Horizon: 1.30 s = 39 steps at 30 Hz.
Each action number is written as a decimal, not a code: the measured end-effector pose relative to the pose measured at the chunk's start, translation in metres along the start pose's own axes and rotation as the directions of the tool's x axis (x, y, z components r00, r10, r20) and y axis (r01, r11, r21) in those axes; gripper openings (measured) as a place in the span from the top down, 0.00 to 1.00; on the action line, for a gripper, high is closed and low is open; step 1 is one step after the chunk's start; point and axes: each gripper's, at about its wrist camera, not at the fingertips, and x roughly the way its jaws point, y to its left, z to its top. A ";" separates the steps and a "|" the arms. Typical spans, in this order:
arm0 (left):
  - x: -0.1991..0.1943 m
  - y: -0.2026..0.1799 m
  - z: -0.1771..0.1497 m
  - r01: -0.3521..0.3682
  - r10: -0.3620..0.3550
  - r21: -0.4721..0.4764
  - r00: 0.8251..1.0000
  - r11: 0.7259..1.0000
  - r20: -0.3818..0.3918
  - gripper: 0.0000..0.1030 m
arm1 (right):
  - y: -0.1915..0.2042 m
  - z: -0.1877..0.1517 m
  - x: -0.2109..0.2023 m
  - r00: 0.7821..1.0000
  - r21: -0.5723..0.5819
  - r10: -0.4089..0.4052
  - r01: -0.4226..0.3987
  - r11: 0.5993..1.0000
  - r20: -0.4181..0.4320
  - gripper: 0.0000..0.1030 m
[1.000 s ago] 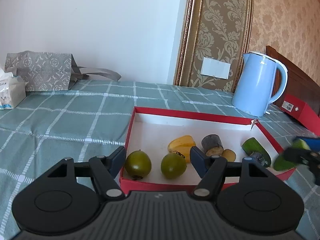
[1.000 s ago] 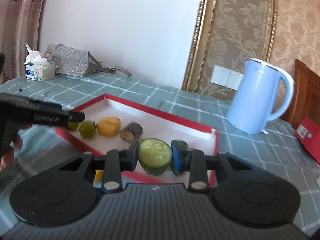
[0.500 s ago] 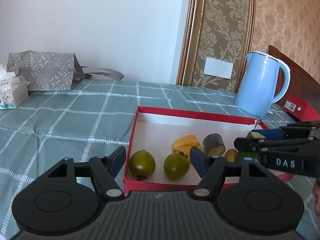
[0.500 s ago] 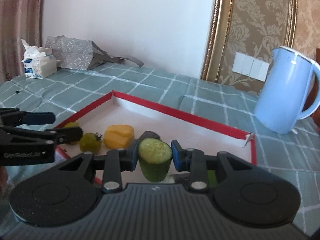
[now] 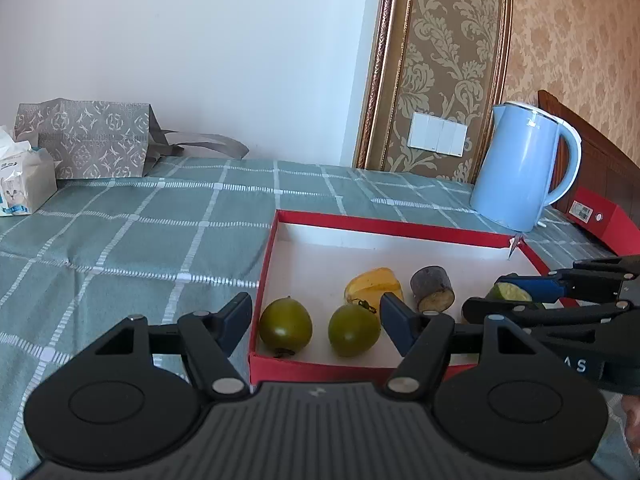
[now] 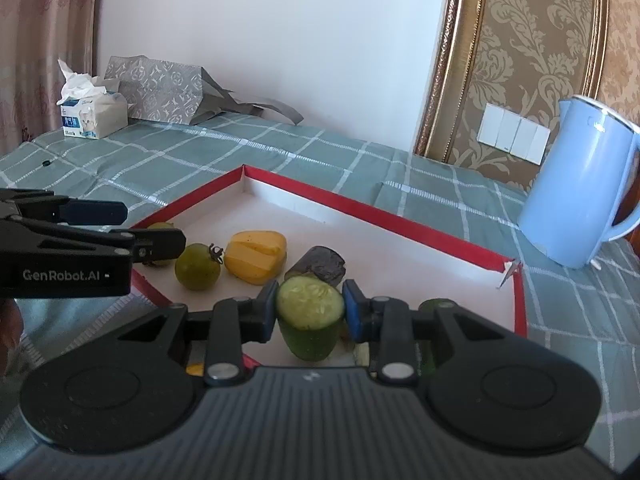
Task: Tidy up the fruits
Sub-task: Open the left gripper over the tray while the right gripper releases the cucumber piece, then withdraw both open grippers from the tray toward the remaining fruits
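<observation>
R gripper (image 6: 310, 312) clamps an upright cucumber chunk (image 6: 310, 316), cut face up, low over the red-rimmed tray (image 6: 360, 206) near its front edge, w/ another green piece (image 6: 438, 305) at its 3 o'clock. L gripper (image 5: 316, 320) hangs empty, jaws apart, at the tray's near-left corner. In the tray from the left view: two green tomatoes (image 5: 286, 327), a yellow piece (image 5: 374, 286) at their 1 o'clock, a dark-skinned stub (image 5: 432, 288) further right. Step in hand looks like placing the cucumber; next calls for lowering onto bare tray floor, then easing the jaws apart w/o tipping it
</observation>
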 end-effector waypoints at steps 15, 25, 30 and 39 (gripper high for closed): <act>-0.020 -0.008 -0.012 0.038 -0.038 0.033 0.999 0.999 0.001 0.32 | -0.025 -0.009 -0.058 0.989 0.072 -0.067 0.058 0.996 0.129 0.04; -0.031 -0.045 -0.031 0.131 -0.125 0.126 0.991 0.983 -0.052 0.32 | -0.059 -0.073 -0.097 0.990 0.223 -0.092 0.066 0.973 0.105 0.04; -0.027 -0.058 -0.036 0.139 -0.129 0.151 0.989 0.979 -0.071 0.32 | -0.067 -0.098 -0.100 0.992 0.258 -0.100 0.078 0.963 0.074 0.04; -0.019 -0.072 -0.040 0.133 -0.118 0.154 0.988 0.979 -0.104 0.32 | -0.070 -0.105 -0.097 0.994 0.284 -0.087 0.064 0.957 0.068 0.04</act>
